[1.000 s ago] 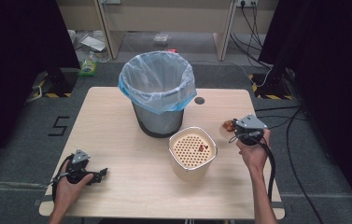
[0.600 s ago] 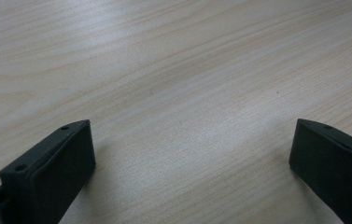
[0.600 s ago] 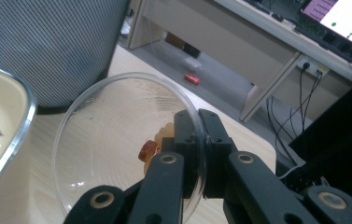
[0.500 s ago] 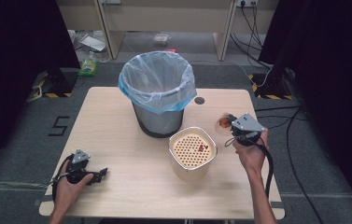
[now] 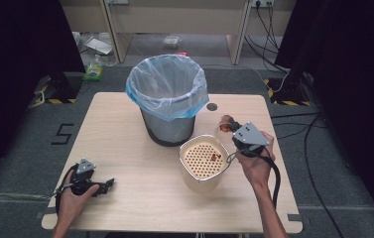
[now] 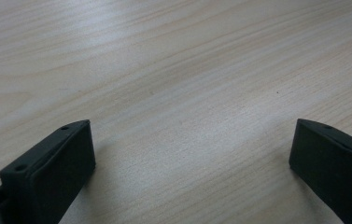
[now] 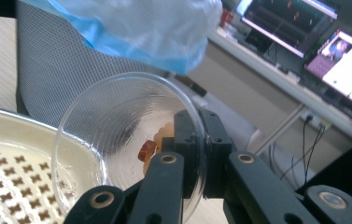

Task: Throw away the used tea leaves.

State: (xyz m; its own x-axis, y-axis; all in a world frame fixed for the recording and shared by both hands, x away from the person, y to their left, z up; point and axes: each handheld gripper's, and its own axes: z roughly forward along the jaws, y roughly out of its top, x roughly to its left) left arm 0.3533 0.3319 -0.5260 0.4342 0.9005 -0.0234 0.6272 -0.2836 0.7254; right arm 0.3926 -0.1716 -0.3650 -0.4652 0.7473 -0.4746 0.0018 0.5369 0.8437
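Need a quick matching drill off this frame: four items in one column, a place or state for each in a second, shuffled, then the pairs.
Things:
1. clear plastic cup
2. bin
3. perforated strainer bowl
4. left gripper

States:
A. lined with a pale blue bag
B. resting on the table, jaws wide apart, nothing between them
C. pinched at its rim by the right gripper, tilted on its side
D. standing in front of the bin with a few brown bits inside

Pairs: 1-C, 2-A, 3-D, 4-B
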